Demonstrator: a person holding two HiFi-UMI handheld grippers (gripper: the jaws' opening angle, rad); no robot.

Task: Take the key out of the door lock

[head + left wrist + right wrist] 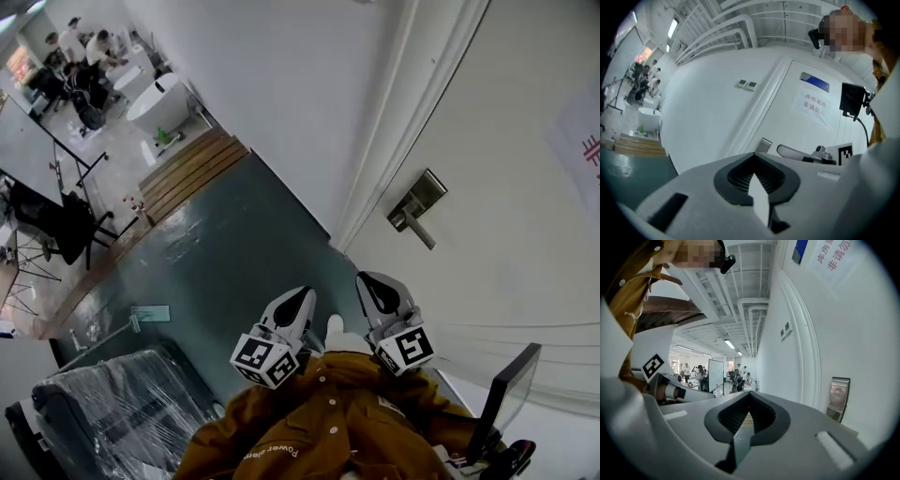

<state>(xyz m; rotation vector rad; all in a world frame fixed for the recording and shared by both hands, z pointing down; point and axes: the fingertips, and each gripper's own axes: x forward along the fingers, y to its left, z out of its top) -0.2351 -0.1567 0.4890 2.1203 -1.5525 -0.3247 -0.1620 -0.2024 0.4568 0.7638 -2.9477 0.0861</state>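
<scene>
The white door (506, 187) stands ahead at the right with a metal lock plate (427, 195) and a lever handle (413, 226) on it. No key can be made out at this size. The plate also shows in the left gripper view as the lock plate (764, 144) and in the right gripper view as the lock plate (838, 397). Both grippers are held close to my chest, well short of the door. My left gripper (302, 296) (753, 155) is shut and empty. My right gripper (368, 281) (749, 394) has its jaws together with nothing in them.
A white wall (281, 84) and door frame (403, 122) run left of the door. Grey-green floor (225, 253) lies below, with a wooden platform (192, 169), a plastic-wrapped seat (122, 403) at bottom left and a monitor (511, 394) at bottom right. People sit far off (80, 56).
</scene>
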